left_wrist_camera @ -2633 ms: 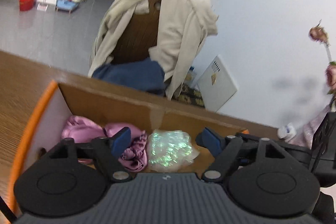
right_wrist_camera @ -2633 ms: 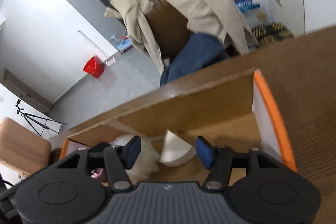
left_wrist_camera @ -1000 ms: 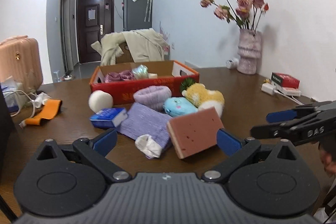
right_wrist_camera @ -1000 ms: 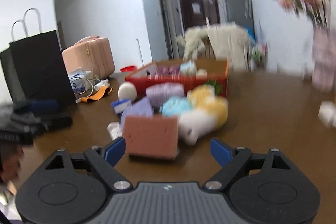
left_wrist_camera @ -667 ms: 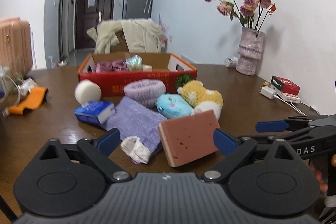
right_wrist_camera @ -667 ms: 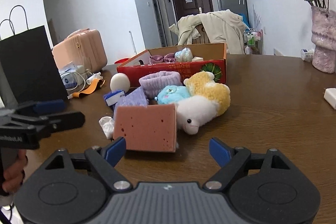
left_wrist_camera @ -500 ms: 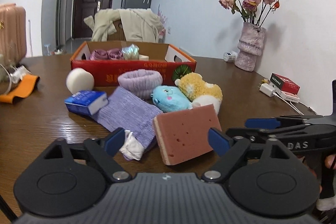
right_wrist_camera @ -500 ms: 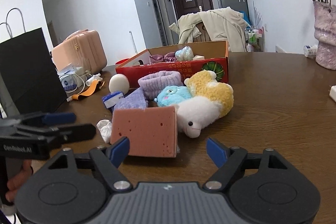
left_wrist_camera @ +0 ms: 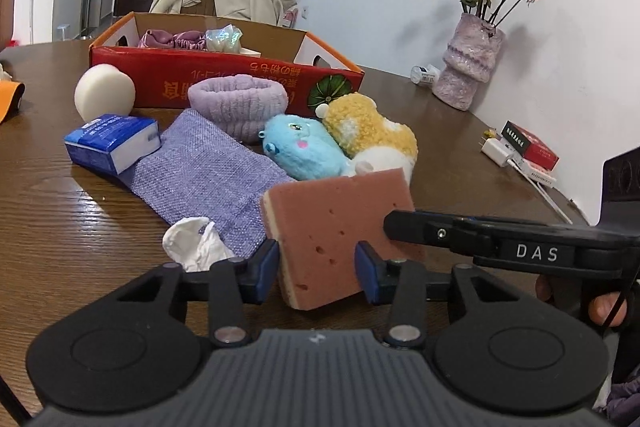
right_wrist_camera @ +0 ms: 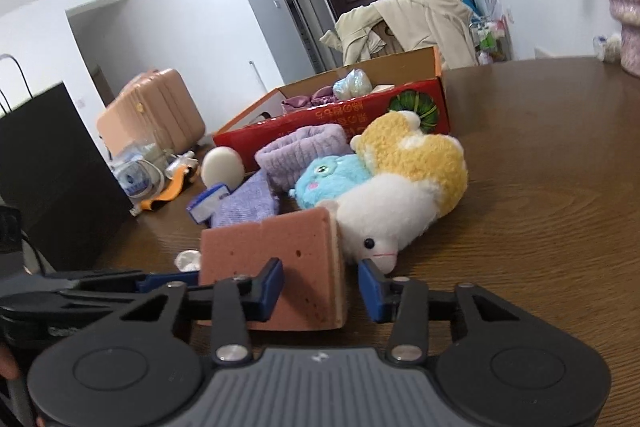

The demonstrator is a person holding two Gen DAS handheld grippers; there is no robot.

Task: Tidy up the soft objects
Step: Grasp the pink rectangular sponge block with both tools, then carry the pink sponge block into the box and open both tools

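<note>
A pink sponge (left_wrist_camera: 340, 227) stands on edge at the front of a pile of soft things on the wooden table. My left gripper (left_wrist_camera: 318, 269) is open, its fingers on either side of the sponge's lower edge. My right gripper (right_wrist_camera: 322, 287) is open too, with the sponge (right_wrist_camera: 272, 255) between its fingers from the other side. Behind the sponge lie a blue plush (left_wrist_camera: 304, 147), a yellow and white plush (right_wrist_camera: 404, 183), a purple cloth (left_wrist_camera: 208, 167) and a purple headband (left_wrist_camera: 238, 105). A red cardboard box (left_wrist_camera: 224, 75) at the back holds pink fabric and a shiny pouch.
A white ball (left_wrist_camera: 105, 97), a blue tissue pack (left_wrist_camera: 112, 143) and a crumpled tissue (left_wrist_camera: 196, 245) lie left of the pile. A vase of roses (left_wrist_camera: 470, 67), a charger and a red packet (left_wrist_camera: 528, 147) stand at the right. A black bag (right_wrist_camera: 52, 171) stands at the table's left.
Both grippers have pulled back from the box and come down low to the pink sponge from opposite sides. Their jaws have narrowed around it.
</note>
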